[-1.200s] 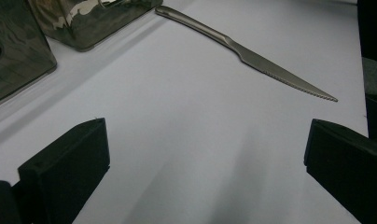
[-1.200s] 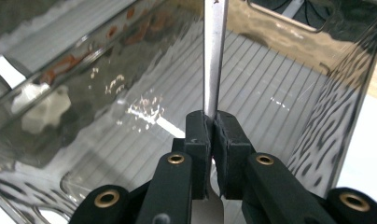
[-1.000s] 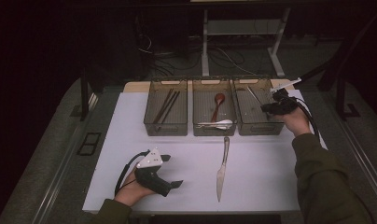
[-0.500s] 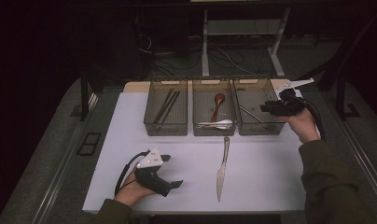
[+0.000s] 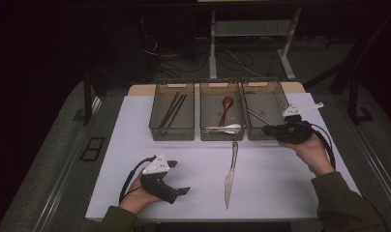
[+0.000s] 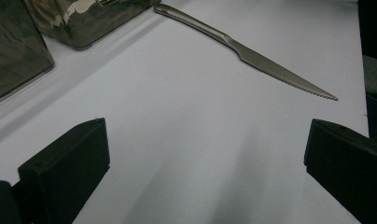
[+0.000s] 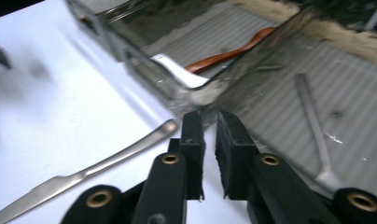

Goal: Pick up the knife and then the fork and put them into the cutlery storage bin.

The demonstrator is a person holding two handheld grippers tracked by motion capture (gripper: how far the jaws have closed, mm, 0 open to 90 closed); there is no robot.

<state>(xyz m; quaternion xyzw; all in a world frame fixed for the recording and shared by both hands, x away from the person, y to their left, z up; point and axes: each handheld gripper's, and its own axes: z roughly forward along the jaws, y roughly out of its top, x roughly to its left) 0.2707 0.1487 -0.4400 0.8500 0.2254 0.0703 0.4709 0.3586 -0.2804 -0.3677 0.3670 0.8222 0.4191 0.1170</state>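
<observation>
R gripper (image 5: 268,129) is hovering by the front of the right bin (image 5: 264,112); jaws just closing, now nearly together w/ nothing btwn them. Fork (image 7: 316,135) is lying inside that bin. L gripper (image 5: 180,180) is resting on table (image 5: 130,145), jaws wide, empty. Knife (image 5: 230,174) is lying btwn both grippers.

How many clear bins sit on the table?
3, in a row along the far edge: left bin with chopsticks, middle bin with spoons, right bin with a fork.

Silver knife (image 5: 230,170), reddish-brown spoon (image 5: 226,107), white spoon (image 5: 229,128), white table (image 5: 280,183), black gripper (image 5: 267,130), translucent grey bins (image 5: 174,134)
</observation>
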